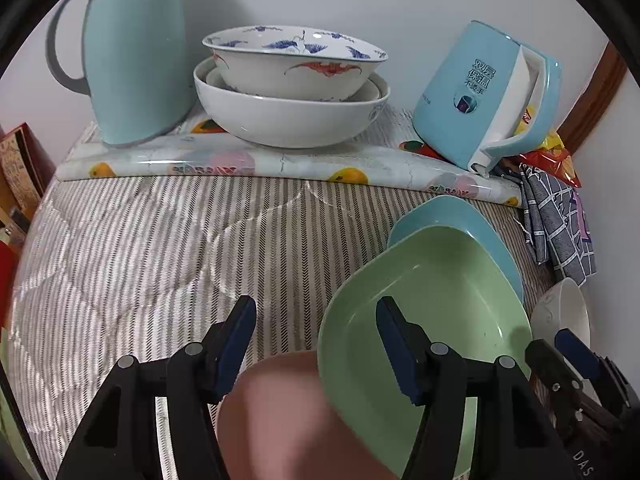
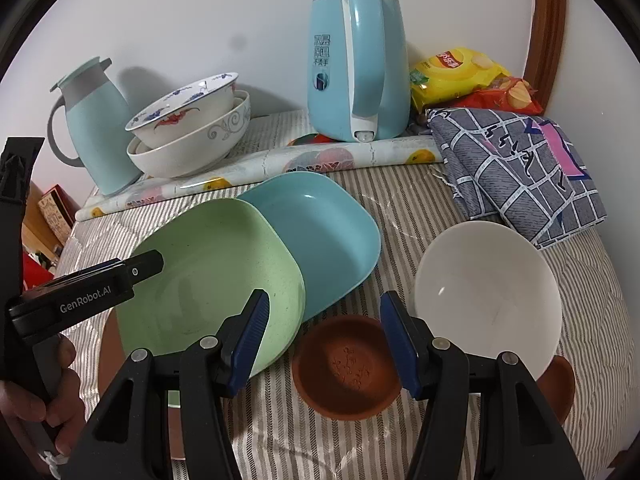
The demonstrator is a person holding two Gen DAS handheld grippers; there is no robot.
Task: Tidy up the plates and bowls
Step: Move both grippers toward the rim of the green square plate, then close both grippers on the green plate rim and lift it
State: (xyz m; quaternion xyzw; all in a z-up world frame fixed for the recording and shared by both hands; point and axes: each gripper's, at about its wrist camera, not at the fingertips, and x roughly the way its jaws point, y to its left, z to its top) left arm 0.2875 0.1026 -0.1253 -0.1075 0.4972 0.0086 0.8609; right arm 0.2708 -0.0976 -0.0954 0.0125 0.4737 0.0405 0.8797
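- Left gripper stands wide open and holds nothing; its right finger hangs over the green plate, its left finger over the striped cloth. Whether the finger touches the plate cannot be told.
- Right gripper is likewise spread wide and empty, poised above a small brown saucer on the cloth.
- The green plate lies tilted, its far edge resting on a blue plate, its near edge over a brown dish seen only in part.
- A white bowl sits just to the right of the saucer, leaning on another brown dish.
- At the back, a patterned bowl is nested in a large white bowl, between a flask and a kettle.
- Sorting appears under way, with loose dishes not yet stacked. Next move likely calls for closing one gripper on a rim, probably the green plate's, squarely so it does not slide.
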